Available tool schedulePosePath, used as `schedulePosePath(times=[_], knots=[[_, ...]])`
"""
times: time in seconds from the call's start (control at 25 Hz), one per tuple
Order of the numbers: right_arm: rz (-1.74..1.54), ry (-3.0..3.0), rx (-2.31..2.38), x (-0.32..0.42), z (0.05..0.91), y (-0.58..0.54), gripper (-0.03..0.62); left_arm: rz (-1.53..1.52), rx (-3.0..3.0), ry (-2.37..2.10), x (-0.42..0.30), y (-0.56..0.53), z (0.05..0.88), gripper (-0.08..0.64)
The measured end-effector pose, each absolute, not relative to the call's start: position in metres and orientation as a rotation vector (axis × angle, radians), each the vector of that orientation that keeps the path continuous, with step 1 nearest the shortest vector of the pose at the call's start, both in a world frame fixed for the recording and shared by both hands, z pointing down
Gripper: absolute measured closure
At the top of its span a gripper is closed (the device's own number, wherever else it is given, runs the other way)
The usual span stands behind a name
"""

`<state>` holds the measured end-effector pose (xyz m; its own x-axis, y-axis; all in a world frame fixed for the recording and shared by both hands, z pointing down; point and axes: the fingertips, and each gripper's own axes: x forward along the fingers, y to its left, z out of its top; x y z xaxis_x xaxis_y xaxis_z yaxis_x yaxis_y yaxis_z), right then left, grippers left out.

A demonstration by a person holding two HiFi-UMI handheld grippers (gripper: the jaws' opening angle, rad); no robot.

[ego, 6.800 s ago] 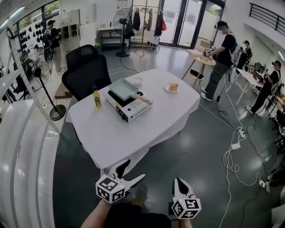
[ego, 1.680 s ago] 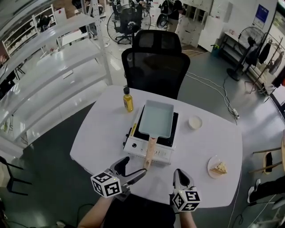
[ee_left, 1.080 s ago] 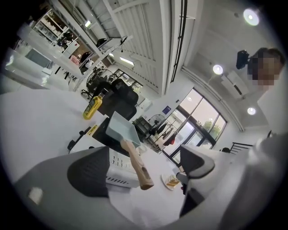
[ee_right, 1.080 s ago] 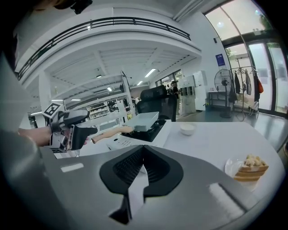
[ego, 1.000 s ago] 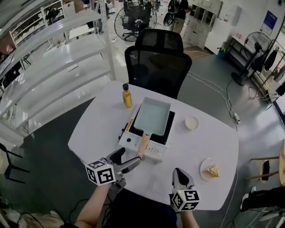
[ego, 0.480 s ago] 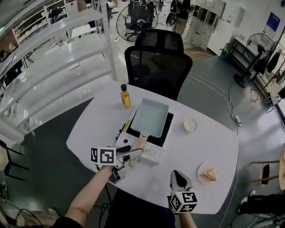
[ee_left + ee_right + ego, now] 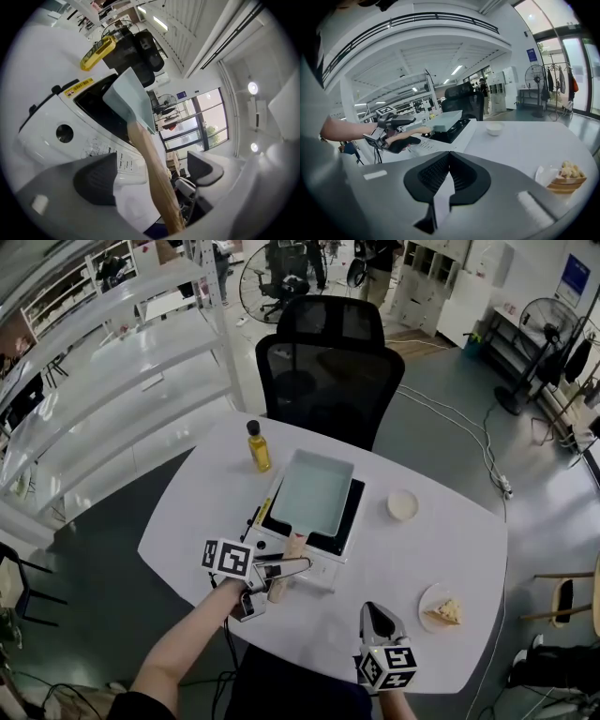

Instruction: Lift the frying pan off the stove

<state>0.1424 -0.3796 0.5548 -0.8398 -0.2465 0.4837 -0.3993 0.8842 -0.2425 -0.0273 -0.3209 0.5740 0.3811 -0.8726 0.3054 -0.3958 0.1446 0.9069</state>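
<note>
Frying pan (image 7: 313,491): one, pale, empty, sitting on the single stove (image 7: 345,517).
Table (image 7: 441,540): white, one black chair (image 7: 328,371) behind.
Left gripper (image 7: 281,573): jaws wide, straddling the wooden handle (image 7: 150,159), not clamped.
Right gripper (image 7: 372,613): jaws together, holding nothing.
Plate (image 7: 433,607): one, cake slice (image 7: 447,612) on it.
Bowl (image 7: 403,505), bottle (image 7: 258,448): one each.

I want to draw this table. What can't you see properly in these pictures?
Burner of the stove: hidden under the frying pan, head view.
Label on the yellow bottle: too small in head view, blurred in left gripper view.
Inside of the small bowl: too small in head view, hidden by its rim in right gripper view.
</note>
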Motion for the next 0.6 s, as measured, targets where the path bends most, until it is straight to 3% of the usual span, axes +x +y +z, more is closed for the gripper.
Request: schedulePosePath(times=[0.36, 0.4, 0.48, 0.6], knots=[[0.494, -2.571, 0.496, 0.138, 0.563, -0.390, 0.588, -0.556, 1.456, -1.087, -0.022, -0.335, 0.576, 0.056], [0.497, -2.568, 0.498, 0.137, 0.563, -0.391, 0.588, -0.556, 1.454, -1.084, -0.022, -0.335, 0.577, 0.105], [0.501, -2.564, 0.503, 0.136, 0.565, -0.392, 0.588, -0.556, 1.448, -1.095, -0.024, -0.335, 0.577, 0.327], [0.505, -2.555, 0.508, 0.136, 0.568, -0.395, 0.588, -0.563, 1.442, -1.087, -0.025, -0.336, 0.577, 0.361]])
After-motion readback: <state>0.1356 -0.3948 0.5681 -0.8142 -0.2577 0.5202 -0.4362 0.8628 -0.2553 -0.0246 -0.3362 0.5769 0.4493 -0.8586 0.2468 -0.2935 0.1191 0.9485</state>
